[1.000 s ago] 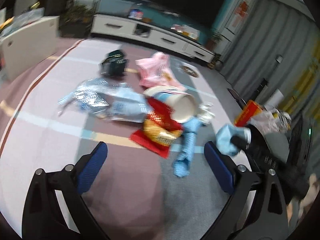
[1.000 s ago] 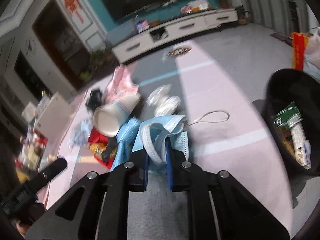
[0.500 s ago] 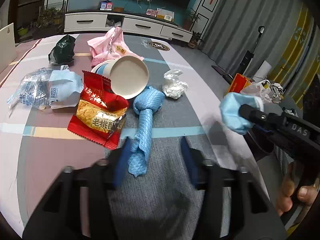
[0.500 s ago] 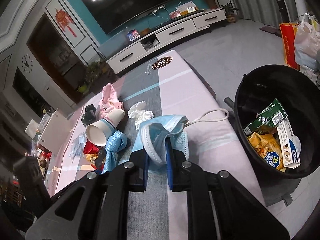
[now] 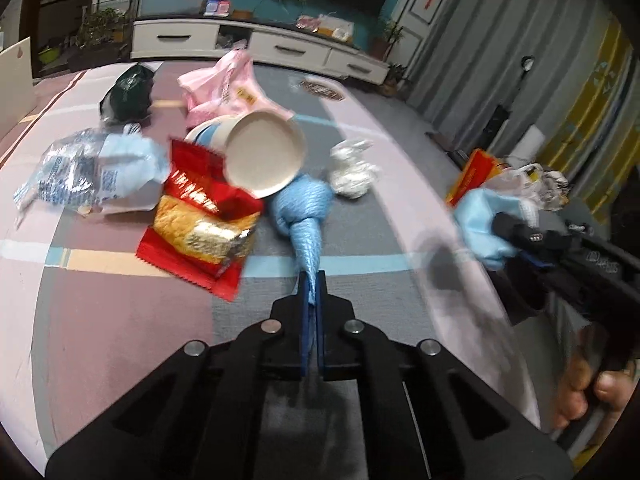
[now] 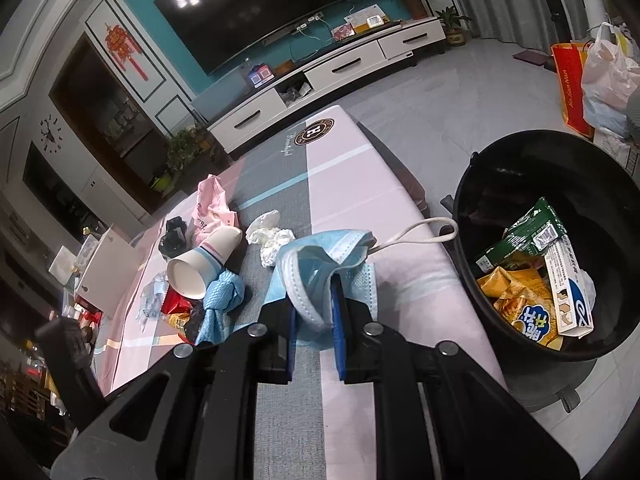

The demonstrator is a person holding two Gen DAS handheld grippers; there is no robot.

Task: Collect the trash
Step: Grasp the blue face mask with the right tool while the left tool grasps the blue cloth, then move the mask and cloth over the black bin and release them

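My left gripper point(image 5: 312, 292) is shut on the tail end of a knotted blue cloth point(image 5: 302, 208) that lies on the table. My right gripper point(image 6: 314, 304) is shut on a blue face mask point(image 6: 320, 256) and holds it above the table's right edge, beside a black trash bin point(image 6: 464, 208) with wrappers inside. The mask also shows in the left wrist view point(image 5: 480, 220). On the table lie a paper cup point(image 5: 260, 156), a red snack packet point(image 5: 200, 224), a white crumpled tissue point(image 5: 352, 168), a pink bag point(image 5: 228, 92), a clear blue wrapper point(image 5: 92, 172) and a dark green bag point(image 5: 128, 92).
The table point(image 5: 120, 320) has a pink and grey striped cover. The bin stands on the floor right of the table. A red box point(image 6: 568, 80) and a plastic bag point(image 6: 608, 76) are beyond it. A white TV cabinet point(image 5: 260, 44) runs along the back wall.
My left gripper moved in and closed on the blue cloth's tail. My right gripper carried the mask to the right, nearer the bin.
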